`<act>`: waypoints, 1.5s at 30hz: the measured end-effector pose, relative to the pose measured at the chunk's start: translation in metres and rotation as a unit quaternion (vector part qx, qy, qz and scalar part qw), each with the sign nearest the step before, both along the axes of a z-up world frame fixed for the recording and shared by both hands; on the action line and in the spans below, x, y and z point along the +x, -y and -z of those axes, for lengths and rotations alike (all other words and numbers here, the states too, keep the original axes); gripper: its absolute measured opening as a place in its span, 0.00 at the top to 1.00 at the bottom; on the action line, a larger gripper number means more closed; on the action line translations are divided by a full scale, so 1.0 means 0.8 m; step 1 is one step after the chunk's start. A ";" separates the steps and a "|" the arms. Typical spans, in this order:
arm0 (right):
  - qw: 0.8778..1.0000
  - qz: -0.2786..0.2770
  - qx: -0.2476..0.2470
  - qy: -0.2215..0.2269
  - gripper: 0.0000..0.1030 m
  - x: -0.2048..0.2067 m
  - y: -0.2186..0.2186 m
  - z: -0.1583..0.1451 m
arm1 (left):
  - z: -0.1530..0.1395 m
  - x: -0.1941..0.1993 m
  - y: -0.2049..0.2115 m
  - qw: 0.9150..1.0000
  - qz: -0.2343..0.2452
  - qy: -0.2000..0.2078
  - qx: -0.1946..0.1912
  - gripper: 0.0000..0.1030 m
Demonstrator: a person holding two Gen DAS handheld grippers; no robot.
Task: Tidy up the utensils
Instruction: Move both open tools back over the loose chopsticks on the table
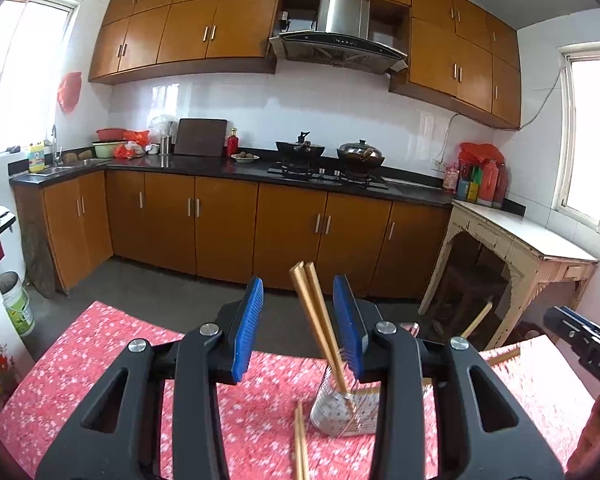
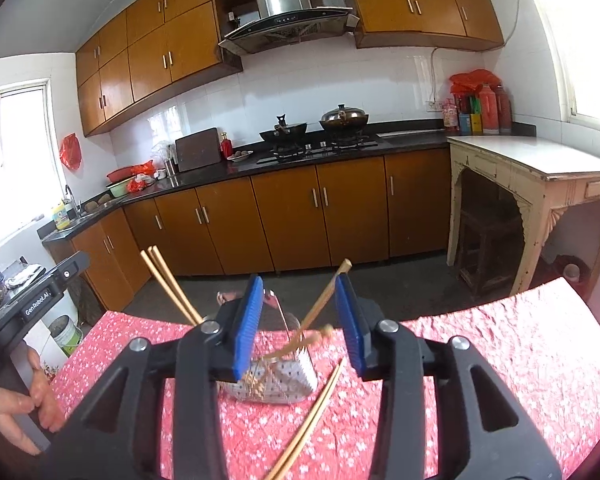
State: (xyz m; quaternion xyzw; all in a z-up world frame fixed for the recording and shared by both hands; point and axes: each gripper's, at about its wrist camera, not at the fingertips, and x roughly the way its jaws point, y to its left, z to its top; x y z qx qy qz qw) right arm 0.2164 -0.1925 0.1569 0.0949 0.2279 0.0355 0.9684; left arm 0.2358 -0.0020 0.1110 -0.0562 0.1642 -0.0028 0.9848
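Chopsticks (image 2: 308, 420), loose pair beside perforated metal holder (image 2: 276, 380): light, stiff, slippery; best pinched mid-shaft. Left gripper (image 1: 298, 328) and right gripper (image 2: 300, 322): jaws apart, empty.

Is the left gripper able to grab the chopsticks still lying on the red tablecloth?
Probably yes. The left gripper is open and empty, and the loose chopsticks lie on the tablecloth just below it, beside the metal holder. Nothing covers them.

red floral tablecloth (image 1: 100, 360), wok (image 1: 300, 148), lidded pot (image 1: 360, 154), range hood (image 1: 340, 36)
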 end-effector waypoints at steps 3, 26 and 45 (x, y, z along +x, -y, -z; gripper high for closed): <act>1.000 0.005 0.000 -0.006 0.63 -0.022 0.005 0.012 | 0.012 -0.016 -0.009 1.000 -0.001 -0.007 0.005 0.64; 0.977 -0.017 0.034 -0.211 0.63 -0.024 -0.021 0.251 | 0.208 -0.043 -0.025 0.984 0.006 -0.159 0.083 0.58; 0.972 -0.021 -0.031 -0.232 0.75 -0.001 -0.064 0.280 | 0.235 -0.038 -0.003 0.976 0.052 -0.198 0.072 0.56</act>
